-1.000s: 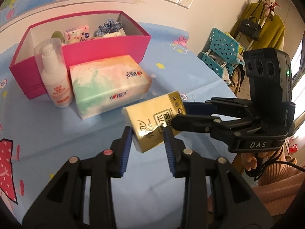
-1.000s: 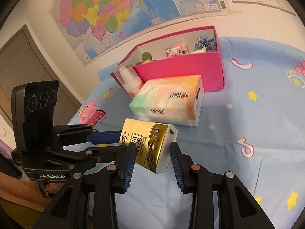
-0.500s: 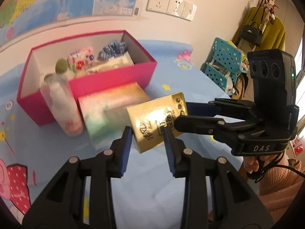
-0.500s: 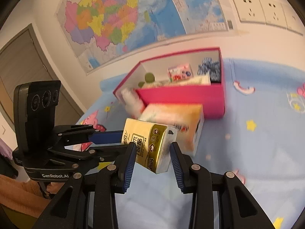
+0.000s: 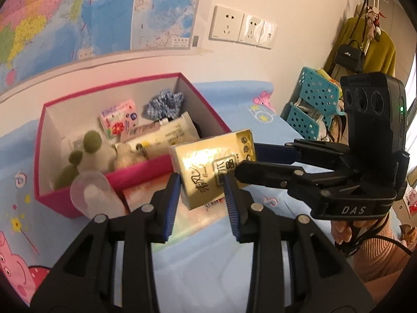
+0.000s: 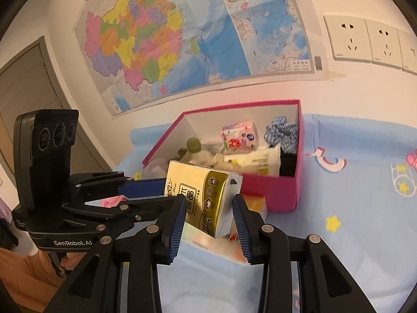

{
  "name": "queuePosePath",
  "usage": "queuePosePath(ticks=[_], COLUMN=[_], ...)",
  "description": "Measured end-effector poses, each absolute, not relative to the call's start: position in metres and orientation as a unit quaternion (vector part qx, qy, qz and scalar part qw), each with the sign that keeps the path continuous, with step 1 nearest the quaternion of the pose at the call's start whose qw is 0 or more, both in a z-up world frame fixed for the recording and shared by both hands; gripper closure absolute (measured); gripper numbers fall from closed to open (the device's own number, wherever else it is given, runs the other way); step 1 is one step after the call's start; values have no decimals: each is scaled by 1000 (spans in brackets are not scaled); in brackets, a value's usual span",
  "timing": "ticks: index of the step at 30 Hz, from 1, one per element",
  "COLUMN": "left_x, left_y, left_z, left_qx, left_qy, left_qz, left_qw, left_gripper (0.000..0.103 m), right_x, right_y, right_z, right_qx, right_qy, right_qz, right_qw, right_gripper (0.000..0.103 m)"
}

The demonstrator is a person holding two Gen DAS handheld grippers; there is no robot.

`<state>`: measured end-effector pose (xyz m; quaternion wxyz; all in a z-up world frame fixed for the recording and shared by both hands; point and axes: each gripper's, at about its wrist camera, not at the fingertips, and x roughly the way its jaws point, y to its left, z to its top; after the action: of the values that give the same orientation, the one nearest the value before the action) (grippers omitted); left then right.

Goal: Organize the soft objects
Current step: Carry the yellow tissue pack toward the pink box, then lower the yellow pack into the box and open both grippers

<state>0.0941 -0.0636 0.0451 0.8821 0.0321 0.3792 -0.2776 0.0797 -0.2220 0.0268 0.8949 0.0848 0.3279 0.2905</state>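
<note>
Both grippers are carrying the gold tissue pack [image 5: 212, 168] higher than a second ago: back then it was hanging low over the blue surface [image 5: 229, 268] in front of the pink box [image 5: 135, 176], and now it is hovering level with the box's near wall, in front of its right part.

In the left wrist view, the left gripper [image 5: 202, 203] is pinching the near end of the gold tissue pack, with one blue-padded finger pressing on each side of it. In that same view the right gripper [image 5: 245, 160] is reaching in from the right and clamping the pack's right end; its two fingers are lying one above the other against the pack.

In the right wrist view, the right gripper [image 6: 209, 217] is holding the gold tissue pack [image 6: 202, 195] between its fingers, the pack standing tilted, its white end facing right. The left gripper [image 6: 146, 191] is coming in from the left and gripping the pack's left end.

Just below the pack, in front of the box, the larger pastel tissue pack [image 5: 198, 215] is lying on the surface, blurred. A clear-capped bottle [image 5: 95, 195] is standing against the box's near wall, left of the held pack. Inside the box a blue checked scrunchie [image 5: 164, 103], a small flowered tissue packet [image 5: 118, 117], a white tube [image 5: 166, 131] and a plush toy [image 5: 86, 154] are lying.
</note>
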Motion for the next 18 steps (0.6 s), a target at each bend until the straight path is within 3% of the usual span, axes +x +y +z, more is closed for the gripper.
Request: queuePosePath(ticks=[18], left_x=[144], left_y=[-59], left_z=[54], left_qx=[24], left_qy=[378], left_qz=[-261], left_qw=[888], left_gripper=[67], right_x=[126], right_y=[-215], right_z=[42], right_qx=[79], right_qy=[315], right_qz=[286], right_qw=[901], right_gripper=[65])
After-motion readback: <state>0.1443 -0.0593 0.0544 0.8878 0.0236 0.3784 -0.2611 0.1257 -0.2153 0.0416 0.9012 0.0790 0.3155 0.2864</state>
